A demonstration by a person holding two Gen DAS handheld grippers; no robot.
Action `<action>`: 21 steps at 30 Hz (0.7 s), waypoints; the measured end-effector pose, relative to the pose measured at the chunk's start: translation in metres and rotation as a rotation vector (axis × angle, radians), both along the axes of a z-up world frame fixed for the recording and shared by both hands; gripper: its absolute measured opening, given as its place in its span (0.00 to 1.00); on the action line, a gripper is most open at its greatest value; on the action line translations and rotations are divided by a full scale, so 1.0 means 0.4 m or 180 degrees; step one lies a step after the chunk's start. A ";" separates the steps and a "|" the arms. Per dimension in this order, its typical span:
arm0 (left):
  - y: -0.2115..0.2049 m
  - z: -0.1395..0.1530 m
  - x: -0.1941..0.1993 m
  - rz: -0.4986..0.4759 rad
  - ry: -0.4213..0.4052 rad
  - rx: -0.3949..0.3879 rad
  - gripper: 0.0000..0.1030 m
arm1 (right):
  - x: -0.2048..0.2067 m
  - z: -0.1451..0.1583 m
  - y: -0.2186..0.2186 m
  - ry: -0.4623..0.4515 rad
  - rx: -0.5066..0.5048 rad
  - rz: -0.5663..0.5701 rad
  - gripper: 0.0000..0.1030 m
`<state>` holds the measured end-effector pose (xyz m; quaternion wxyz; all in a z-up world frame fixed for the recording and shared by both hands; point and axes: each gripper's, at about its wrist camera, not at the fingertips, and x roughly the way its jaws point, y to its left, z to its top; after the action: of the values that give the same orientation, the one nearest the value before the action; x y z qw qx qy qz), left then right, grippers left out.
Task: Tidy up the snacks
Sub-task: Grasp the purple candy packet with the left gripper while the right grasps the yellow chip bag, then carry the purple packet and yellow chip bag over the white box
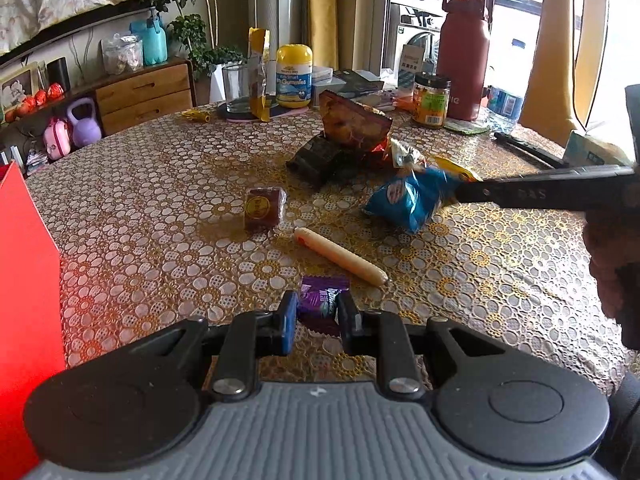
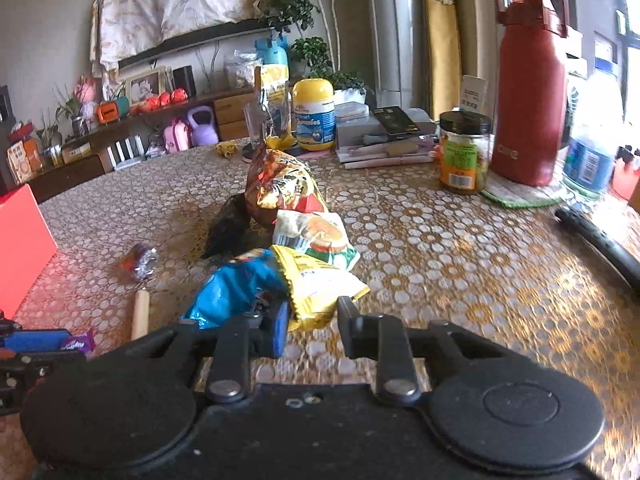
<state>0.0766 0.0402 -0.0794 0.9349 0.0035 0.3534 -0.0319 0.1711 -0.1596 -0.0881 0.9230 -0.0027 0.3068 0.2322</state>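
My left gripper (image 1: 318,314) has its fingers around a small purple snack packet (image 1: 322,300) lying on the table, jaws close against its sides. Beyond it lie a wrapped sausage (image 1: 340,257), a brown wrapped cake (image 1: 264,209), a dark packet (image 1: 314,156) and a large brown bag (image 1: 352,122). My right gripper (image 2: 314,320) is open at the edge of a yellow packet (image 2: 320,284), beside a blue bag (image 2: 236,288). The right gripper's finger (image 1: 540,192) shows in the left view against the blue bag (image 1: 412,196). A white-orange packet (image 2: 316,236) and a shiny brown bag (image 2: 280,184) lie behind.
A red box (image 1: 28,280) stands at the table's left edge. At the back stand a yellow gummies jar (image 1: 294,76), a glass (image 1: 236,88), a red flask (image 2: 528,88), an orange-label jar (image 2: 464,156), a water bottle (image 2: 592,152) and books (image 2: 380,136). A black rod (image 2: 600,236) lies right.
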 end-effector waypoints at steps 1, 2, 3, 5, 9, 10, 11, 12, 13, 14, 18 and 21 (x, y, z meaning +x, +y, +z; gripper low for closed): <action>-0.002 0.002 -0.004 -0.0007 -0.0006 -0.0002 0.20 | -0.014 0.001 -0.010 0.0009 0.0036 -0.0031 0.22; -0.004 0.005 -0.008 -0.0010 -0.0015 0.0002 0.20 | -0.027 0.001 -0.018 0.0023 0.0062 -0.0046 0.22; -0.006 0.007 -0.012 -0.0011 -0.0024 0.0000 0.21 | -0.036 0.000 -0.026 0.0030 0.0083 -0.0051 0.22; -0.009 0.013 -0.020 -0.0019 -0.0039 -0.0009 0.20 | -0.059 -0.004 -0.039 0.0051 0.0100 -0.0073 0.21; -0.021 0.032 -0.039 -0.0049 -0.0106 -0.0013 0.20 | -0.100 -0.003 -0.064 0.0099 0.0170 -0.0117 0.21; -0.024 0.037 -0.044 -0.0059 -0.0123 -0.0010 0.21 | -0.110 0.000 -0.069 0.0101 0.0186 -0.0130 0.21; -0.027 0.042 -0.048 -0.0061 -0.0139 -0.0008 0.20 | -0.121 0.003 -0.073 0.0097 0.0197 -0.0136 0.21; -0.029 0.046 -0.052 -0.0066 -0.0152 -0.0010 0.20 | -0.131 0.007 -0.076 0.0090 0.0211 -0.0138 0.21; -0.030 0.051 -0.057 -0.0070 -0.0171 -0.0010 0.20 | -0.142 0.011 -0.077 0.0079 0.0221 -0.0144 0.21; -0.032 0.056 -0.062 -0.0072 -0.0188 -0.0006 0.20 | -0.152 0.015 -0.079 0.0072 0.0234 -0.0146 0.21; -0.035 0.078 -0.088 -0.0067 -0.0264 0.0004 0.21 | -0.184 0.031 -0.085 0.0040 0.0275 -0.0142 0.21; -0.031 0.097 -0.111 -0.0043 -0.0323 0.0000 0.21 | -0.208 0.044 -0.085 0.0007 0.0315 -0.0115 0.21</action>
<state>0.0321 0.0276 -0.0408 0.9514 0.0075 0.3055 -0.0379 0.0878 -0.1937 -0.0707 0.9257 0.0487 0.2960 0.2304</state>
